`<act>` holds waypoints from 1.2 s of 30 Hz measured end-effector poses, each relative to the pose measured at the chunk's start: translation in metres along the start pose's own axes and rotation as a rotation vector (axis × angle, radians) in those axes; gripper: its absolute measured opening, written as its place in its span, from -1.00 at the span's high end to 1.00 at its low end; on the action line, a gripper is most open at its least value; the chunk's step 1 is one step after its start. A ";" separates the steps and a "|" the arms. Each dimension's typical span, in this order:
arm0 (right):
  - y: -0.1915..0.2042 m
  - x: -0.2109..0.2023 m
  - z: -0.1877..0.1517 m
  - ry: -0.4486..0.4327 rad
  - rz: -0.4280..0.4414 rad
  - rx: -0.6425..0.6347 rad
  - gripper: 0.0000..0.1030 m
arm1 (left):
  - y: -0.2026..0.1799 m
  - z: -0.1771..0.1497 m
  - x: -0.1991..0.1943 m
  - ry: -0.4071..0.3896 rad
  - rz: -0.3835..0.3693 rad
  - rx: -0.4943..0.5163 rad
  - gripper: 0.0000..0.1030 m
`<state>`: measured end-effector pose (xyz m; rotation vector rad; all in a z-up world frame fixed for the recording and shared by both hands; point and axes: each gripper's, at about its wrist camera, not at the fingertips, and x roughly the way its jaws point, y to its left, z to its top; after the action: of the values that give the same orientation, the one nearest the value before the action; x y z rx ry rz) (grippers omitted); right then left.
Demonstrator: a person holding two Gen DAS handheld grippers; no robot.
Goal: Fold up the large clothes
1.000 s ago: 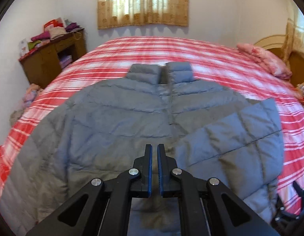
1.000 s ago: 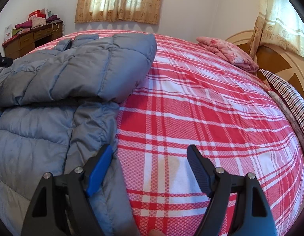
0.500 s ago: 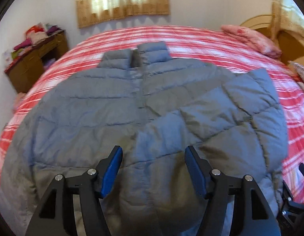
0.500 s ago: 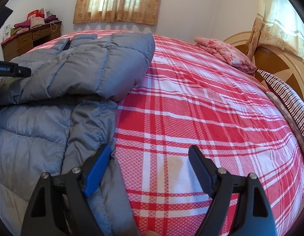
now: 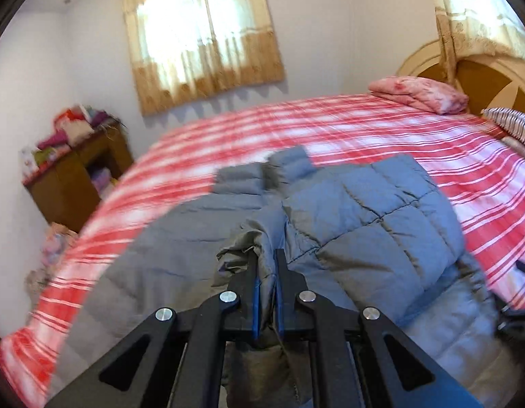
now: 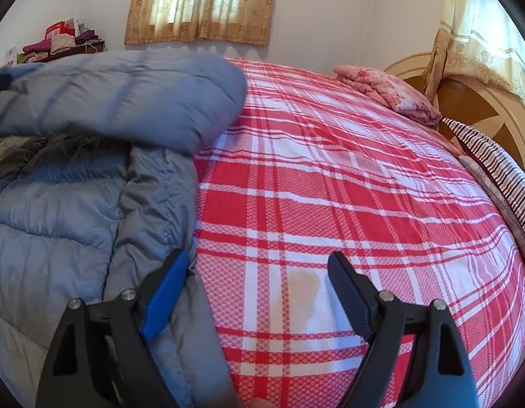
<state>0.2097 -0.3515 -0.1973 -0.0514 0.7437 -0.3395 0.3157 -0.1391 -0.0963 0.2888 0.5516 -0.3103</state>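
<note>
A large grey-blue quilted puffer jacket (image 5: pixel 361 217) lies on the red and white plaid bed (image 5: pixel 483 176), collar toward the far side, one sleeve folded across its front. My left gripper (image 5: pixel 266 255) is shut on a fold of the jacket's fabric and holds it lifted. In the right wrist view the jacket (image 6: pixel 75 197) fills the left side, its folded sleeve (image 6: pixel 133 98) on top. My right gripper (image 6: pixel 259 268) is open and empty, low over the bed; its left finger is at the jacket's hem edge.
A folded pink blanket (image 6: pixel 384 88) and a striped pillow (image 6: pixel 493 159) lie by the wooden headboard (image 6: pixel 473 102). A brown dresser (image 5: pixel 75 176) with piled clothes stands at the left wall. Curtained window (image 5: pixel 201 34) behind the bed.
My left gripper opened over the jacket, then shut on a fold of it and lifted it; the view tilted up. My right gripper stayed open and shifted slightly.
</note>
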 end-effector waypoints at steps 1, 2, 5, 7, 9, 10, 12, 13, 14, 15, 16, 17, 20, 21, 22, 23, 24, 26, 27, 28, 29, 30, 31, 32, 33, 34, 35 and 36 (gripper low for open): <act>0.000 0.000 0.000 0.000 0.001 0.000 -0.67 | 0.004 -0.005 0.001 0.008 0.018 0.012 0.88; 0.000 0.000 0.000 -0.001 0.000 0.000 -0.67 | 0.007 -0.012 0.005 0.030 0.036 0.026 0.88; 0.000 0.000 0.000 0.000 0.001 0.000 -0.67 | 0.007 -0.033 0.016 0.079 0.058 0.040 0.88; 0.000 0.000 0.000 0.001 0.003 0.001 -0.67 | 0.005 -0.048 0.026 0.106 0.091 0.049 0.87; -0.001 0.001 0.000 0.003 0.004 0.001 -0.67 | 0.006 -0.055 0.034 0.117 0.093 0.035 0.86; -0.001 0.001 0.000 0.004 0.004 0.001 -0.67 | 0.005 -0.056 0.037 0.120 0.094 0.028 0.84; -0.001 0.001 0.001 0.008 0.006 0.002 -0.68 | 0.004 -0.053 0.042 0.128 0.099 0.021 0.78; -0.002 0.002 0.002 0.013 0.011 0.005 -0.69 | 0.003 -0.051 0.041 0.120 0.099 0.019 0.69; -0.004 0.004 0.003 0.022 0.018 0.013 -0.73 | 0.002 -0.047 0.039 0.108 0.107 0.016 0.62; -0.008 0.005 0.004 0.038 0.032 0.027 -0.75 | 0.004 -0.042 0.036 0.090 0.127 0.008 0.33; -0.010 0.006 0.005 0.049 0.046 0.036 -0.80 | 0.006 -0.038 0.032 0.071 0.161 -0.002 -0.17; -0.015 0.007 0.007 0.073 0.089 0.052 -0.81 | 0.008 -0.034 0.025 0.048 0.201 -0.012 -0.40; -0.027 -0.006 0.011 0.089 0.162 0.067 -0.80 | 0.022 -0.027 0.001 -0.041 0.267 -0.049 -0.61; -0.031 -0.014 0.014 0.073 0.164 0.059 -0.80 | 0.028 -0.026 -0.005 -0.055 0.284 -0.059 -0.62; -0.034 -0.022 0.019 0.052 0.163 0.049 -0.79 | 0.034 -0.024 -0.009 -0.068 0.296 -0.078 -0.62; -0.038 -0.028 0.024 0.034 0.163 0.046 -0.74 | 0.038 -0.022 -0.011 -0.073 0.297 -0.094 -0.62; -0.043 -0.033 0.036 0.022 0.162 0.050 -0.60 | 0.038 -0.018 -0.009 -0.069 0.296 -0.107 -0.62; -0.048 -0.029 0.059 0.036 0.176 0.062 -0.36 | 0.036 -0.010 0.001 -0.041 0.291 -0.127 -0.63; -0.050 -0.023 0.076 0.035 0.191 0.081 -0.15 | 0.033 -0.005 0.011 -0.022 0.270 -0.140 -0.63; -0.051 -0.017 0.089 0.029 0.193 0.095 -0.10 | 0.028 -0.003 0.017 -0.008 0.269 -0.146 -0.63; -0.050 -0.009 0.104 0.018 0.189 0.105 -0.07 | 0.023 -0.001 0.025 0.007 0.274 -0.149 -0.63; -0.047 0.002 0.119 0.010 0.192 0.128 -0.05 | 0.018 0.002 0.035 0.026 0.275 -0.156 -0.63; -0.042 0.015 0.133 0.006 0.203 0.145 -0.04 | 0.013 0.002 0.042 0.039 0.272 -0.161 -0.63; -0.038 0.023 0.141 0.001 0.211 0.151 -0.03 | 0.008 0.002 0.050 0.046 0.275 -0.157 -0.63; -0.027 0.036 0.150 -0.009 0.223 0.158 -0.03 | 0.002 0.002 0.063 0.056 0.298 -0.136 -0.63; -0.017 0.047 0.157 -0.017 0.230 0.156 -0.03 | -0.001 -0.001 0.071 0.067 0.319 -0.125 -0.63; -0.009 0.056 0.159 -0.017 0.238 0.156 -0.03 | -0.003 -0.004 0.081 0.086 0.332 -0.115 -0.63; 0.001 0.067 0.160 -0.007 0.250 0.154 -0.03 | -0.003 -0.008 0.093 0.113 0.340 -0.107 -0.63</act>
<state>0.3635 -0.3839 -0.1232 0.1847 0.7059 -0.1568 0.3860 -0.1582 -0.1547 0.2926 0.6168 0.0649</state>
